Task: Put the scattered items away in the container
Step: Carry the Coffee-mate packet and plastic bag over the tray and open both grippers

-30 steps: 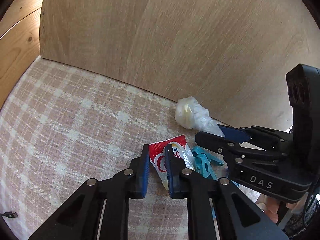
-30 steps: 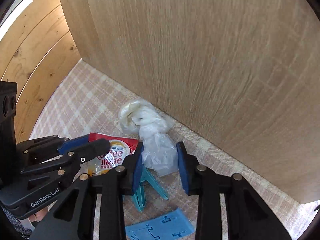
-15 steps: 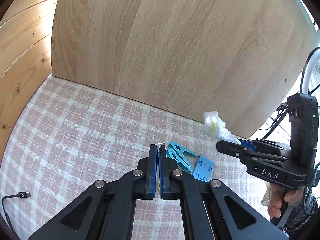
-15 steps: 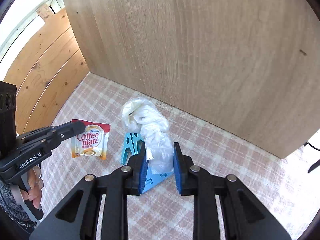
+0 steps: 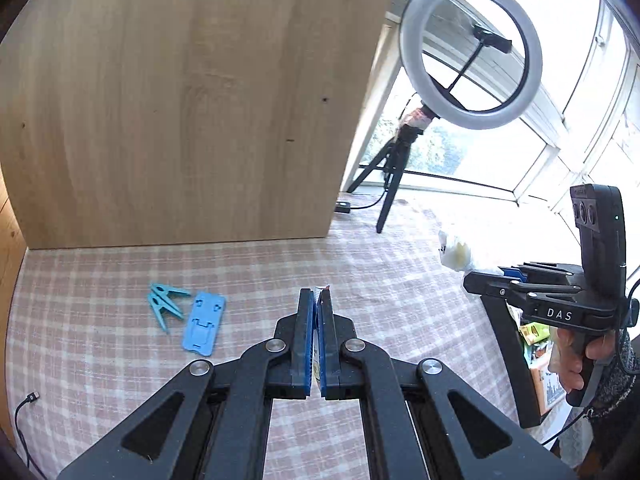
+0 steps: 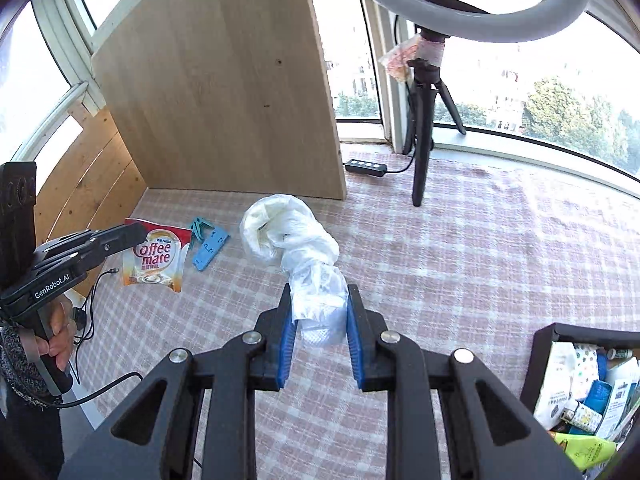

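My left gripper point(image 5: 317, 300) is shut on a red and white Coffee mate sachet point(image 6: 154, 258), held above the checked cloth; only its edge point(image 5: 322, 290) shows between the pads. My right gripper point(image 6: 318, 304) is shut on a crumpled clear plastic bag point(image 6: 294, 240), lifted off the cloth; the bag also shows in the left wrist view point(image 5: 454, 252). Teal clothes pegs point(image 5: 164, 306) and a blue plastic stand point(image 5: 204, 322) lie on the cloth. A black container point(image 6: 544, 344), holding several packets, sits at the lower right.
A tall wooden board point(image 5: 180, 100) stands at the back. A ring light on a tripod point(image 6: 426, 120) stands behind on the cloth, with a black switch box point(image 6: 366, 168) and cable. A cable end point(image 5: 30, 398) lies at the left.
Both grippers have lifted and swung right with their loads. The pegs and blue stand stay on the cloth, now to the left. The container has come into view.
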A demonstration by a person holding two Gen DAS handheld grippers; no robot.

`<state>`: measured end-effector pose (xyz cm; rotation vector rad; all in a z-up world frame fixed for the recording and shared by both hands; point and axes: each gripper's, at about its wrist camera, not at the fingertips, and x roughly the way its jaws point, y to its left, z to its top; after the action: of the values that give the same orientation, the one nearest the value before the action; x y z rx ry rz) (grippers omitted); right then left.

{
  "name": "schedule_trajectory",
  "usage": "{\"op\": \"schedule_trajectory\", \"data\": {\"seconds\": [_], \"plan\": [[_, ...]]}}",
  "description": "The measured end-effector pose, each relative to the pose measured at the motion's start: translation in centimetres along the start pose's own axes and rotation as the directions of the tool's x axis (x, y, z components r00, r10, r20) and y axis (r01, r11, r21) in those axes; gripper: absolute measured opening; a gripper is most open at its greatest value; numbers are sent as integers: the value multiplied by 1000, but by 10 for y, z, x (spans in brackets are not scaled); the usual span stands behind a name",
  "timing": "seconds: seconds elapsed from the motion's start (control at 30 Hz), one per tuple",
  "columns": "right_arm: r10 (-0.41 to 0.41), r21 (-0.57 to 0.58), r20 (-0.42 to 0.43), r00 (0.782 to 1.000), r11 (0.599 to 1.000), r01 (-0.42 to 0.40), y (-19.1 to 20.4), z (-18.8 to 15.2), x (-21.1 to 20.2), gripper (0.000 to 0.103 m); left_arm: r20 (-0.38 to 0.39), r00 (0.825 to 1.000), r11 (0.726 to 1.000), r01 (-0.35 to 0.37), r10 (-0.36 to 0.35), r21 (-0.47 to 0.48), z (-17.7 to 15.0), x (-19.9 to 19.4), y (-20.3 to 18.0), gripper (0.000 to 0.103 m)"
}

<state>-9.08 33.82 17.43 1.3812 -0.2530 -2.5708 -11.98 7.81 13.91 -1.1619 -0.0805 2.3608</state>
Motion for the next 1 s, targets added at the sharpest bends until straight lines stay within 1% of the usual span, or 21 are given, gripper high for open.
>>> {"op": "schedule_trajectory", "data": {"seconds": [0.03,0.1,0.17,0.27,0.33,0.4,0.47,0.53,0.6,0.7,0.73,0.77,0.8,0.83,0.87,0.9,0.93,1.0], "plan": [[-19,33,9,1000,999,19,-18,-10,-14,22,-9,999,999,33,-33,29,6,0,-20,1],[-72,94,26,997,993,69,-56,-31,-44,22,-35,994,990,105,-103,89,20,14,-63,1],[-141,158,44,989,979,132,-90,-54,-72,22,-63,984,975,173,-166,142,21,15,-108,1],[-229,254,49,972,944,210,-142,-86,-110,22,-112,961,940,273,-255,205,18,20,-165,1],[-294,311,39,955,912,268,-177,-106,-134,22,-140,942,912,331,-305,241,17,28,-202,1],[-358,367,26,933,872,324,-210,-125,-156,22,-172,921,880,386,-350,278,13,26,-237,1],[-416,408,7,909,831,378,-238,-140,-172,22,-203,901,845,430,-382,319,9,26,-272,1],[-465,441,-14,885,792,422,-262,-153,-185,22,-232,884,815,465,-406,345,8,31,-305,1],[-486,475,-30,873,762,441,-281,-163,-196,23,-255,870,793,490,-422,362,7,37,-331,1],[-508,491,-52,860,737,465,-295,-170,-204,23,-289,846,760,530,-447,376,4,43,-365,1],[-520,492,-49,853,730,474,-297,-172,-206,25,-296,838,751,544,-459,376,3,44,-375,2],[-533,496,-37,845,724,479,-298,-173,-211,29,-298,831,742,554,-469,378,2,45,-384,3],[-544,501,-34,839,716,485,-299,-174,-212,43,-298,832,738,554,-468,385,1,46,-391,15],[-550,509,-38,834,708,490,-300,-174,-213,51,-303,843,745,536,-444,398,0,49,-399,31],[-552,517,-29,833,705,485,-301,-174,-214,58,-302,858,756,510,-415,410,-2,53,-404,56],[-550,522,-17,835,707,476,-300,-174,-216,58,-289,867,763,495,-406,415,-2,55,-405,57],[-547,524,-10,837,710,470,-300,-174,-216,58,-279,869,766,492,-408,414,-2,56,-404,55],[-534,518,-3,845,722,458,-299,-172,-215,58,-284,871,772,488,-401,408,-2,58,-398,52]]}}
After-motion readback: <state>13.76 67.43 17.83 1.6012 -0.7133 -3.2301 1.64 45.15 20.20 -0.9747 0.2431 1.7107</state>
